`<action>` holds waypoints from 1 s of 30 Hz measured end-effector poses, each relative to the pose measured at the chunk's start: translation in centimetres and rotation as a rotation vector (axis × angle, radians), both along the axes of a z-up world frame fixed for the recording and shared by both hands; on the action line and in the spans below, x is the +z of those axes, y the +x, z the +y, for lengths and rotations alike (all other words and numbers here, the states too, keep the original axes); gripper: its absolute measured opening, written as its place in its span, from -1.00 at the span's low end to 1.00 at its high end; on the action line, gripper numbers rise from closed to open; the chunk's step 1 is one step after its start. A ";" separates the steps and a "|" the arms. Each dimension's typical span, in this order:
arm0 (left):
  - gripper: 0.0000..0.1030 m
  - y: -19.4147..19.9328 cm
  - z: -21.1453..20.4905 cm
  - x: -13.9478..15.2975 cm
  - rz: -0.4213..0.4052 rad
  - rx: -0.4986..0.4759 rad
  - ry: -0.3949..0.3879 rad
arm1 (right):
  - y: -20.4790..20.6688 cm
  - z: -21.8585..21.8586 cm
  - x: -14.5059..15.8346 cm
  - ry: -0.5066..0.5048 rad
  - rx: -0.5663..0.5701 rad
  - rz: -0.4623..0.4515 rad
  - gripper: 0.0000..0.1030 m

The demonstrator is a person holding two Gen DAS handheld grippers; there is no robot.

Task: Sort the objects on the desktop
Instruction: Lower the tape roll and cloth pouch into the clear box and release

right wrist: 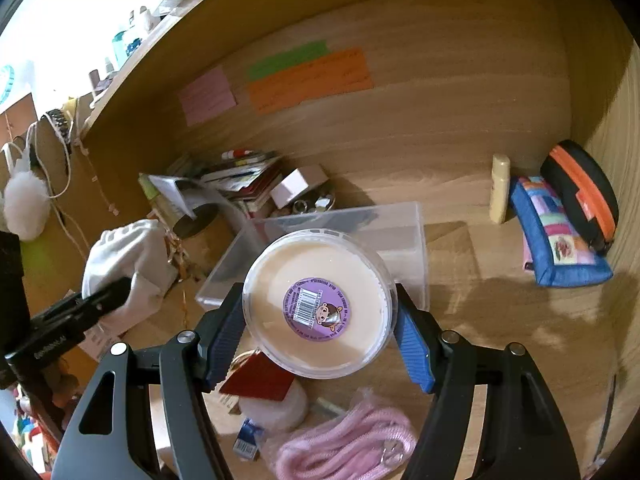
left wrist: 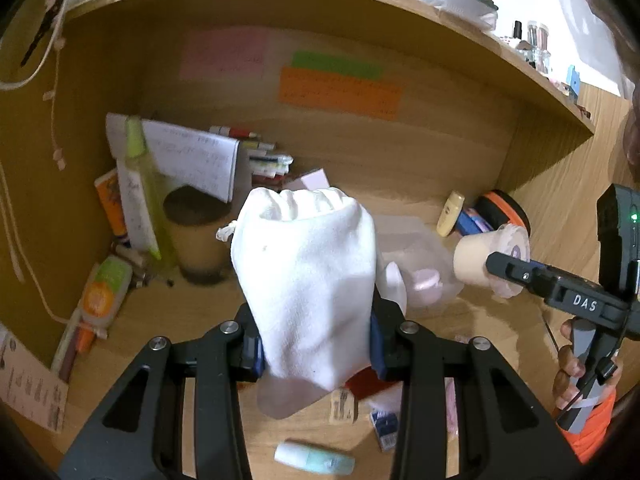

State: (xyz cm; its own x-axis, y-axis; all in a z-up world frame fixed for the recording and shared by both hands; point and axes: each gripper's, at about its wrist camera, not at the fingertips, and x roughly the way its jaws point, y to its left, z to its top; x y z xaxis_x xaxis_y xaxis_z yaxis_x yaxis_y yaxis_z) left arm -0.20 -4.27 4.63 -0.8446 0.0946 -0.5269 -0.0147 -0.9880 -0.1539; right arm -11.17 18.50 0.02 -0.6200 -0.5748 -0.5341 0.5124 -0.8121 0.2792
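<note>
My left gripper (left wrist: pixel 316 344) is shut on a white drawstring cloth pouch (left wrist: pixel 308 276) and holds it upright above the desk; the pouch also shows in the right wrist view (right wrist: pixel 124 256). My right gripper (right wrist: pixel 320 332) is shut on a round clear tub of cream-coloured stuff (right wrist: pixel 320 304) with a purple barcode sticker, held above a clear plastic box (right wrist: pixel 400 236). In the left wrist view the tub (left wrist: pixel 490 260) hangs at the right, over the same clear box (left wrist: pixel 420 264).
A brown paper cup (left wrist: pixel 198 232), notebook (left wrist: pixel 192 156), pens and tubes crowd the back left corner. A blue patchwork pouch (right wrist: pixel 556 240), black-orange case (right wrist: pixel 580 196) and cream bottle (right wrist: pixel 500 188) lie at the right. Pink cord (right wrist: pixel 344 448), a red card (right wrist: pixel 260 384) and small packets lie below.
</note>
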 end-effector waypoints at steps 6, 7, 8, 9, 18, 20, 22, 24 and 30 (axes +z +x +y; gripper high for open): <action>-0.26 -2.6 -0.1 0.6 -0.002 -0.015 0.001 | -2.0 -1.3 0.5 0.002 0.001 0.010 0.28; -0.26 -3.0 -0.1 0.6 -0.005 -0.018 0.004 | -2.3 -1.5 0.5 0.001 0.001 0.009 0.28; -0.26 -3.7 -0.1 0.6 -0.011 -0.025 0.007 | -2.7 -1.9 0.6 0.002 0.004 0.008 0.28; -0.26 -4.1 -0.1 0.6 -0.013 -0.028 0.007 | -3.1 -2.3 0.6 0.005 0.009 0.008 0.28; -0.26 -8.3 0.3 -1.5 -0.082 -0.070 0.013 | -6.8 -4.8 -0.8 0.052 0.025 -0.022 0.28; -0.26 -9.1 0.6 -2.3 -0.101 -0.077 0.008 | -7.4 -5.1 -1.6 0.057 0.032 -0.040 0.28; -0.25 -10.2 0.9 -3.4 -0.125 -0.086 0.003 | -7.8 -5.4 -2.5 0.067 0.038 -0.057 0.28; -0.26 -11.0 1.2 -4.2 -0.148 -0.089 0.003 | -8.2 -5.6 -3.4 0.089 0.036 -0.072 0.28; -0.25 -12.7 2.1 -6.6 -0.196 -0.092 -0.011 | -9.2 -6.4 -5.6 0.168 0.021 -0.104 0.28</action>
State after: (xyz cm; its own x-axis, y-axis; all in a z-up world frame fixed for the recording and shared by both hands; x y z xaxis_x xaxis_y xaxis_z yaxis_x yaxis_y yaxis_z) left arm -12.92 -2.13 -2.01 -0.7140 0.1595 -0.6817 -0.0753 -0.9855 -0.1518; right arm -20.40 12.13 -5.60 -0.5452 -0.4841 -0.6844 0.5053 -0.8412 0.1926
